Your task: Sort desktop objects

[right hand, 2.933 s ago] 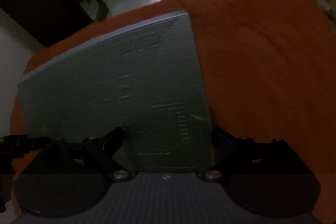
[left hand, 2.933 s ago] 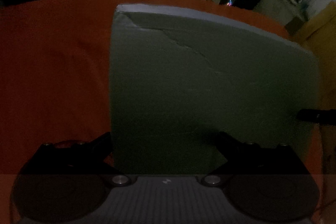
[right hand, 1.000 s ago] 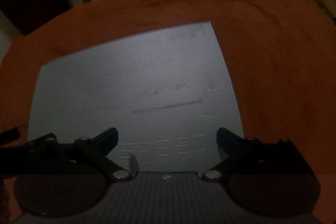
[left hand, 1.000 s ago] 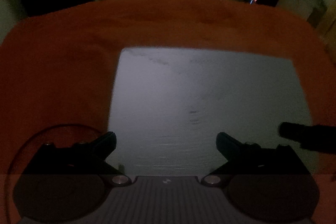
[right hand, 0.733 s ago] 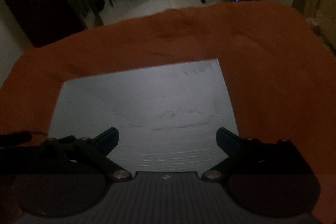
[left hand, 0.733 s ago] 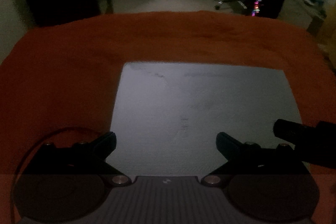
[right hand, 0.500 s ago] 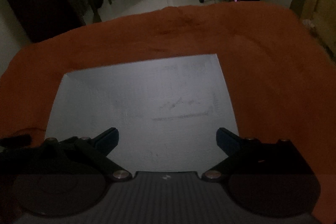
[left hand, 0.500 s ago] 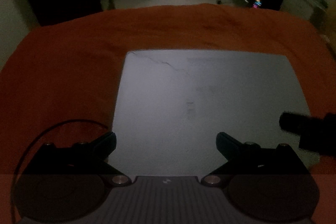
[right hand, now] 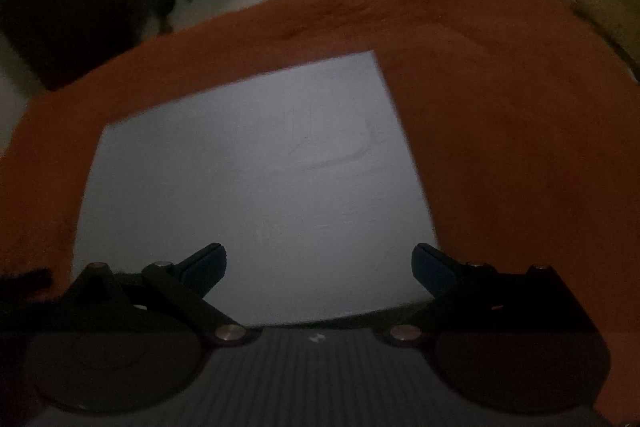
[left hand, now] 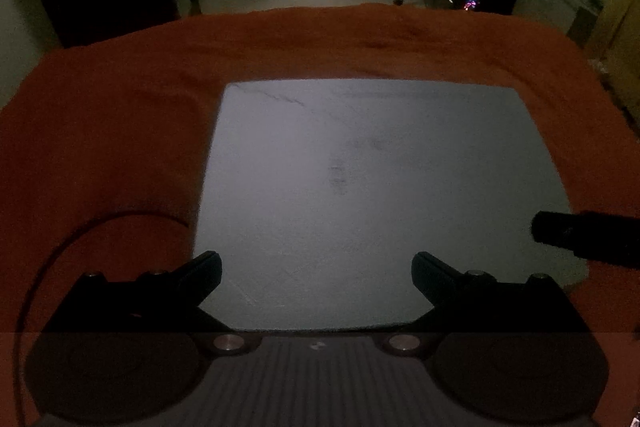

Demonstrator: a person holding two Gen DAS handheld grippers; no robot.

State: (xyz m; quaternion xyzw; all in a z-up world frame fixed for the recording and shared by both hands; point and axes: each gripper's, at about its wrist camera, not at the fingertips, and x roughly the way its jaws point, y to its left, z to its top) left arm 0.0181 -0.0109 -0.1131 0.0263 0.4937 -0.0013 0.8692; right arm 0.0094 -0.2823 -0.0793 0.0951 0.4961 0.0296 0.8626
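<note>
Grey sheet (left hand: 372, 195) flat on orange cloth (left hand: 100, 131) | left gripper (left hand: 316, 267) fingers apart | right gripper (right hand: 318, 259) fingers apart

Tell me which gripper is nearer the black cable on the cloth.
Left. The left gripper sits just right of the black cable; the right gripper is across the grey sheet.

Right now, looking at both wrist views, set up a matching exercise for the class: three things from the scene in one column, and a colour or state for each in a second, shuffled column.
Column A:
1. sheet
2. cloth
3. left gripper

Column B:
a. orange, covering the table
b. open, holding nothing
c. grey-white, lying flat

Pairs: 1-c, 2-a, 3-b
</note>
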